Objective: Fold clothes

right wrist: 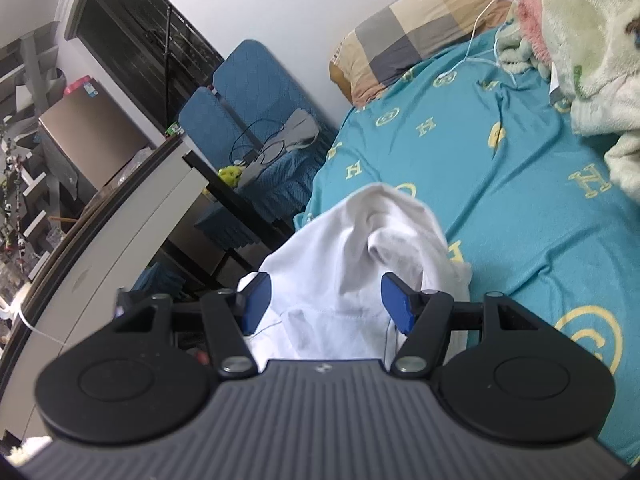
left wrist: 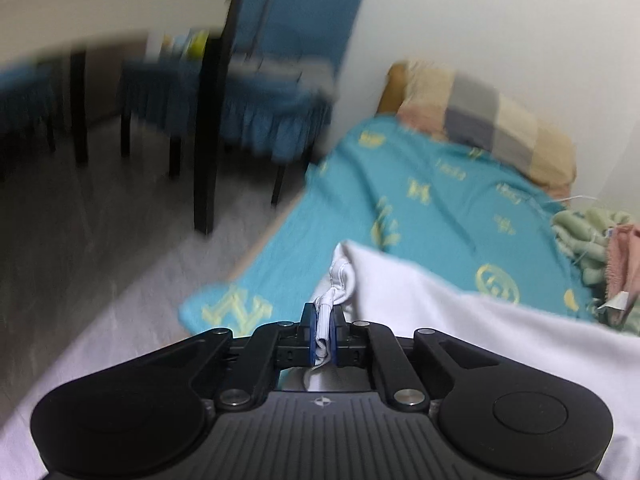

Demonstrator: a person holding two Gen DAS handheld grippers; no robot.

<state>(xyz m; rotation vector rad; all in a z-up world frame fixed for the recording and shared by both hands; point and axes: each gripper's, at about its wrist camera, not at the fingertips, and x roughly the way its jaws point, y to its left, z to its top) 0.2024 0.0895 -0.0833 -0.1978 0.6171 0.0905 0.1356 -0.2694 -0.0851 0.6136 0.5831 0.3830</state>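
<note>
Two tools are in my hands, and both are at the white garment [left wrist: 460, 320] that lies on the near part of the bed, over the teal sheet [left wrist: 440, 184] with its yellow letter pattern.

My left tool [left wrist: 323, 334] is clamped on a bunched, stitched hem of that white garment: the blue pads are drawn together with a narrow roll of cloth squeezed between them, and the hem runs up out of the pads toward the far side. From there the cloth spreads to the right and toward me, covering the near right of that view.

My right tool [right wrist: 326, 304] stands wide apart. Its blue fingers [right wrist: 394, 300] sit on either side of a raised hump of the same white garment [right wrist: 352, 248]; cloth fills the gap between them, but the pads are not pressing on it. A seam line shows in the cloth low in the gap.

At the far end of the bed lies a checked pillow [left wrist: 488, 120] in tan and grey. A pale green fluffy blanket [right wrist: 592, 40] is heaped at the right, with a pink cloth beside it. Left of the bed stand blue-covered chairs [left wrist: 280, 80], blurred in the left view.
</note>
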